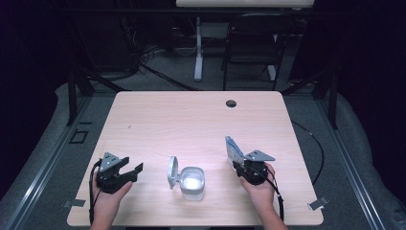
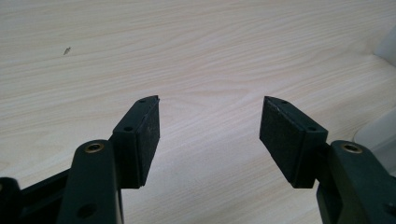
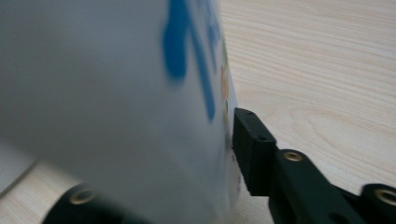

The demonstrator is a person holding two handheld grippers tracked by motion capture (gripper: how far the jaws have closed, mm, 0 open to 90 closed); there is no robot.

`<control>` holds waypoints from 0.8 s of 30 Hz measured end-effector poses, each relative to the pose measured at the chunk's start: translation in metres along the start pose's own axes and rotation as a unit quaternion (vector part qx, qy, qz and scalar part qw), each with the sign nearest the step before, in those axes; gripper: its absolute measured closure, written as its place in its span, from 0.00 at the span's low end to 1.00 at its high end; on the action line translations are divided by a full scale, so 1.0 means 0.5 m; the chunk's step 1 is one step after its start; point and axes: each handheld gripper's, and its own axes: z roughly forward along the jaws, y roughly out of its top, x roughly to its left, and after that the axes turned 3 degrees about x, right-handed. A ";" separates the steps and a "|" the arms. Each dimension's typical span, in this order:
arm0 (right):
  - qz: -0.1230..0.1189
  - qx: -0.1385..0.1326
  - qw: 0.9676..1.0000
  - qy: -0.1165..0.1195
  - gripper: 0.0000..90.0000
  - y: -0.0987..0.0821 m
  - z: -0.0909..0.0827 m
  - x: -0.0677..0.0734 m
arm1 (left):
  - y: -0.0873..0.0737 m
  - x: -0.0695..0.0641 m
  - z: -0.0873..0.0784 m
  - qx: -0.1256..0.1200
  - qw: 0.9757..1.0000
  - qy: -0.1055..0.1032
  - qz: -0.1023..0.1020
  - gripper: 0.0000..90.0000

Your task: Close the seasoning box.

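I hold my left gripper [image 1: 135,171] low over the table [image 1: 191,120], near my side. Its jaws are wide apart and nothing is between them. I just see bare wood there.

My right gripper [image 1: 238,164] squeezes a white packet [image 1: 233,150] with blue marks on it. The packet stands up out of the jaws, above the table. In the right gripper view the packet [image 3: 116,93] is very close and blurry, and one black jaw presses on its side.

A clear box [image 1: 192,183] sits on the table between my two grippers. Its round lid [image 1: 172,171] is flipped up on the left side. The box is nearer to my left gripper's jaws than the packet is, but it touches neither gripper.
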 end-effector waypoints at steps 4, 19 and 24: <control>-0.005 -0.002 1.000 0.001 0.72 -0.011 -0.008 0.000 | 0.001 -0.004 -0.002 -0.002 1.000 -0.001 0.001 0.43; 0.002 -0.030 1.000 0.008 0.61 -0.025 -0.035 0.001 | 0.007 -0.018 -0.004 -0.005 1.000 -0.008 0.018 0.44; 0.001 -0.031 1.000 0.005 0.59 -0.029 -0.041 -0.002 | 0.008 -0.022 -0.005 -0.007 1.000 -0.010 0.019 0.46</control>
